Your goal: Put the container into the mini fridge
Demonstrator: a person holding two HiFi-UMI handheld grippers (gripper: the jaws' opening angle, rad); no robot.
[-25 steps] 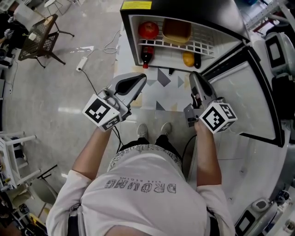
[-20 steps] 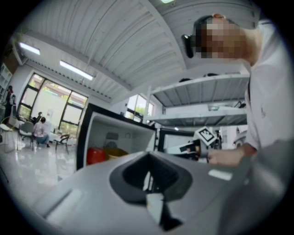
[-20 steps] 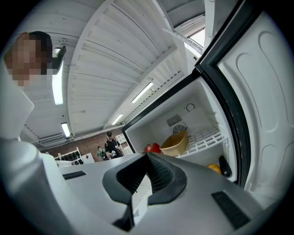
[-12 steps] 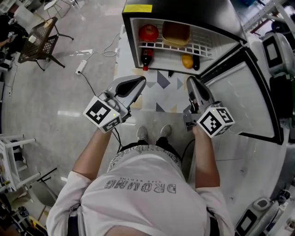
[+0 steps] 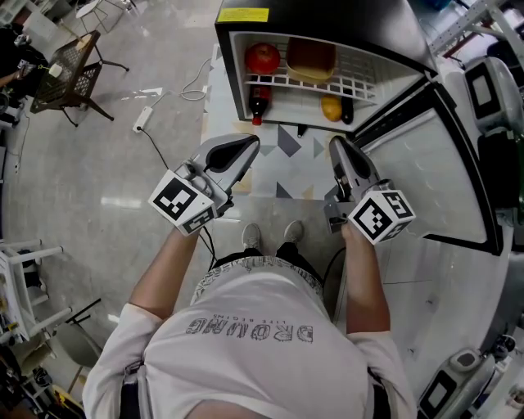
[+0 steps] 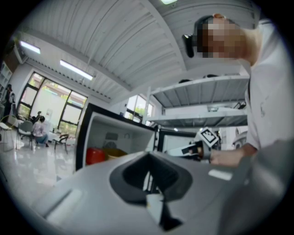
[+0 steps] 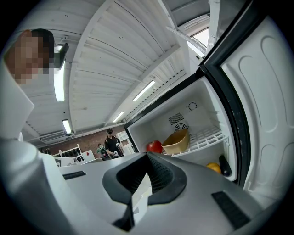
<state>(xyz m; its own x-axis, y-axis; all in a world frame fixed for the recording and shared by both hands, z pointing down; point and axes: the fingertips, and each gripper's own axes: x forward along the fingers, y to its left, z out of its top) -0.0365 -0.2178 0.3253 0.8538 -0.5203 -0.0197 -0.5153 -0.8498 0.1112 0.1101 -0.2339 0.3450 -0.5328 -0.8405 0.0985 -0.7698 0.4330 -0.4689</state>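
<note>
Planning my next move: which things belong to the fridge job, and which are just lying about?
Job: mini fridge, open; container, on its upper shelf; left gripper and right gripper, both shut, empty.
Lying about: red fruit, bottle, yellow fruit, chair.

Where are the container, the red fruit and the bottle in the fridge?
container [image 5: 312, 56], head view, on its open top.
red fruit [image 5: 263, 57], head view, on its middle.
bottle [image 5: 259, 96], head view, on its body.

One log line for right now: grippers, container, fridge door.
left gripper shut, empty | right gripper shut, empty | container on top shelf beside red fruit | fridge door open
</note>
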